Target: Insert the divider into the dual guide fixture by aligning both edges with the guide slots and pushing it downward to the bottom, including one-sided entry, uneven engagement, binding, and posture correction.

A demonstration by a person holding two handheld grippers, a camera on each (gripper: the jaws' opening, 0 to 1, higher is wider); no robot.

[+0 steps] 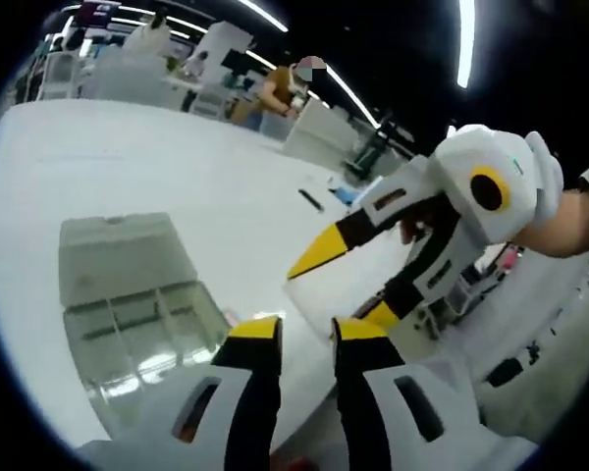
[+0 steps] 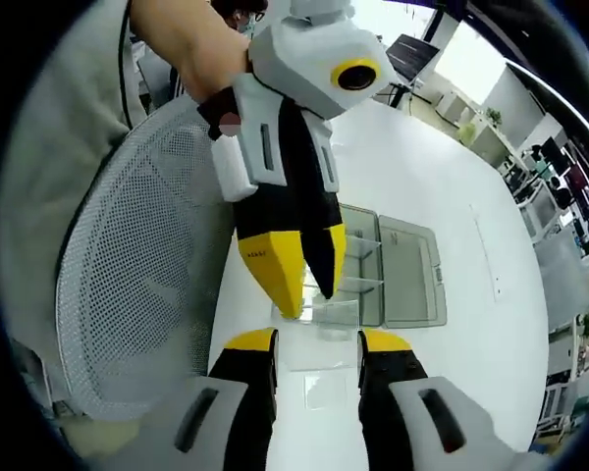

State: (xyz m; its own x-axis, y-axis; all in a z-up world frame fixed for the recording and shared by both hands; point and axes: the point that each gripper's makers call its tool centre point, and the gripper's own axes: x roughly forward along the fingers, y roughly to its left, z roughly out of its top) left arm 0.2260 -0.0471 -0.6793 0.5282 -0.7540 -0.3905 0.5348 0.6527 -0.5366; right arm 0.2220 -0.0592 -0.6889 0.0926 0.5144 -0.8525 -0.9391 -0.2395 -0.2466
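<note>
The divider (image 2: 319, 322) is a clear thin sheet, hard to make out against the white table. It spans the gap between my right gripper's (image 2: 317, 343) jaws, which are shut on its two side edges. In the left gripper view the right gripper (image 1: 334, 292) comes in from the right with the pale divider (image 1: 342, 287) between its spread yellow tips. My left gripper (image 1: 309, 334) has its jaws a little apart, just in front of the sheet's near edge. The left gripper (image 2: 307, 299) hangs over the sheet's far edge. The clear guide fixture box (image 1: 142, 329) lies on the table to the left.
The fixture box (image 2: 373, 265) has its lid (image 2: 412, 260) folded open flat beside it. A grey mesh chair back (image 2: 137, 275) and a person's arm (image 2: 182, 44) crowd the left. The white table (image 1: 177, 167) stretches away; people and desks stand far behind.
</note>
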